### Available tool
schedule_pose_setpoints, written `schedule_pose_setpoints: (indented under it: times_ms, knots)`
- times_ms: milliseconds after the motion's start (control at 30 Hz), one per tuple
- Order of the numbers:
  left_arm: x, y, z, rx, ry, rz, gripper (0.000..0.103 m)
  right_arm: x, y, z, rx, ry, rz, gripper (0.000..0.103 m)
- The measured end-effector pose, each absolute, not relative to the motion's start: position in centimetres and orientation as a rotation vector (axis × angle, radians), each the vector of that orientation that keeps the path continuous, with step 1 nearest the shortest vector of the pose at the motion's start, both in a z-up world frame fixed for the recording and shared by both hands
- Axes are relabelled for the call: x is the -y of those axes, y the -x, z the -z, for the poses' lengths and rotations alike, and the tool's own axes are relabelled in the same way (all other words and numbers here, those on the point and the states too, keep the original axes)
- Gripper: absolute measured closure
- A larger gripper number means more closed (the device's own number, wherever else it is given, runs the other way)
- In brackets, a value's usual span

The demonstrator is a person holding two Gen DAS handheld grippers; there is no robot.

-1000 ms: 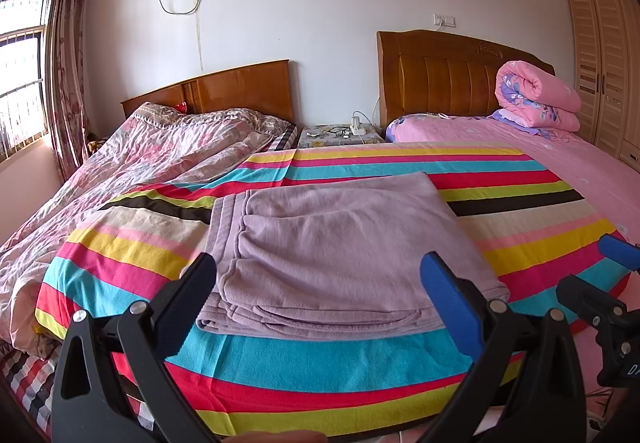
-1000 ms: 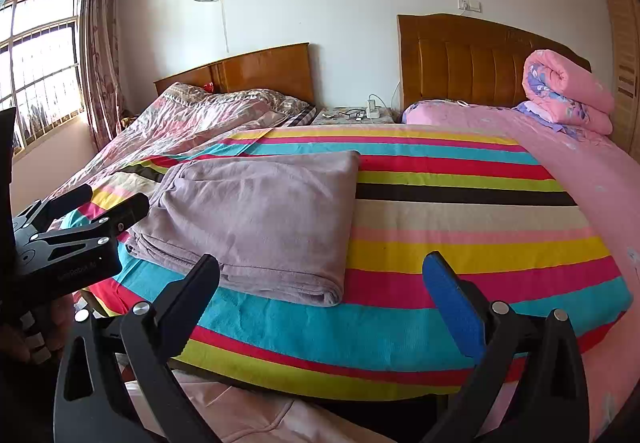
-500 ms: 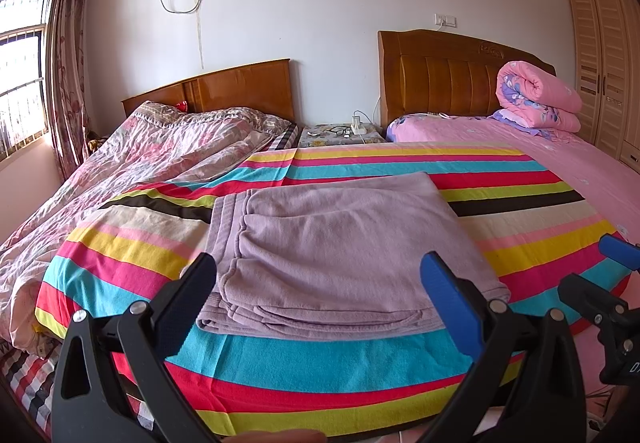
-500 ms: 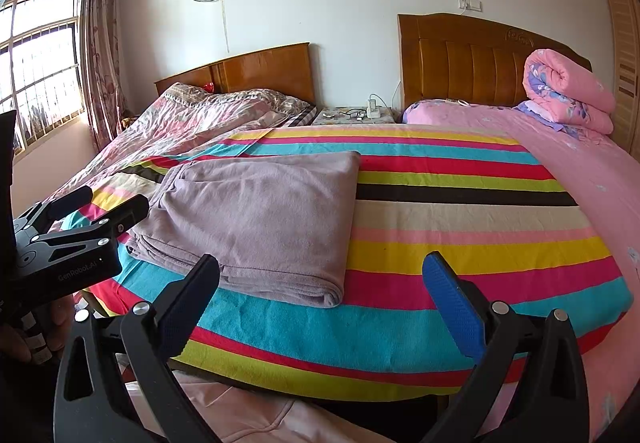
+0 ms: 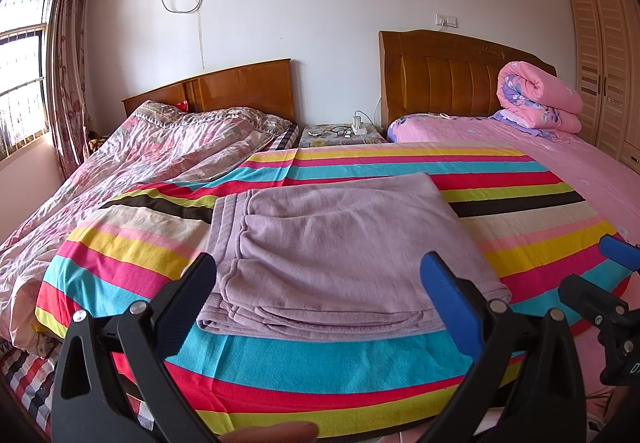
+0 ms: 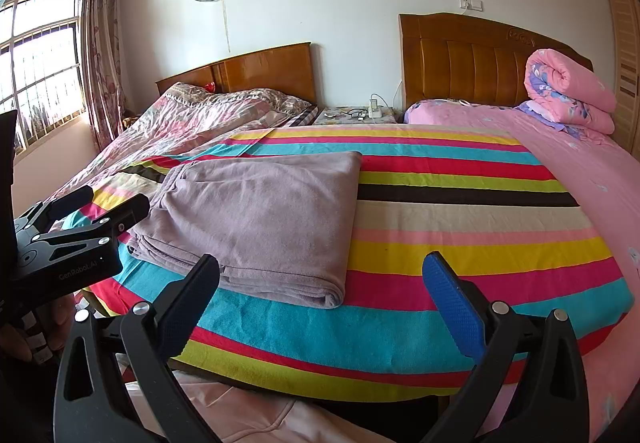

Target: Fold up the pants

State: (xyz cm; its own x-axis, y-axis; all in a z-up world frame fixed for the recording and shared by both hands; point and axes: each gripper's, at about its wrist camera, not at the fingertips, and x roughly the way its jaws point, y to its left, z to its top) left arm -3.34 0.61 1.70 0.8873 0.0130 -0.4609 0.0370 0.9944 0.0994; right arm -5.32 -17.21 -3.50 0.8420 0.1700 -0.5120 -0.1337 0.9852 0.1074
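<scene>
The lilac pants [image 5: 340,247] lie folded into a flat rectangle on the striped sheet [image 5: 320,363], waistband to the left. They also show in the right wrist view [image 6: 260,219]. My left gripper [image 5: 320,291] is open and empty, held just short of the pants' near edge. My right gripper [image 6: 320,295] is open and empty, near the bed's front edge, to the right of the pants' near right corner. Each gripper shows in the other's view: the right one [image 5: 600,283] and the left one [image 6: 88,211].
A bed with a floral quilt [image 5: 140,163] lies at left. A pink bed [image 6: 580,171] with a rolled pink duvet [image 5: 536,99] lies at right. A nightstand [image 5: 340,133] with glasses and a charger stands between the headboards. A wardrobe [image 5: 608,67] is far right.
</scene>
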Motion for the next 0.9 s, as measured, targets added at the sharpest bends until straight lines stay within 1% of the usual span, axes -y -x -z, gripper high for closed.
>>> schedule_pose_setpoints:
  times_ms: [900]
  knots:
    - [-0.79,2.93,-1.22,-0.511,-0.075,0.028,0.001,17.15,5.19,3.73,-0.556,-0.069,-0.174,0.005]
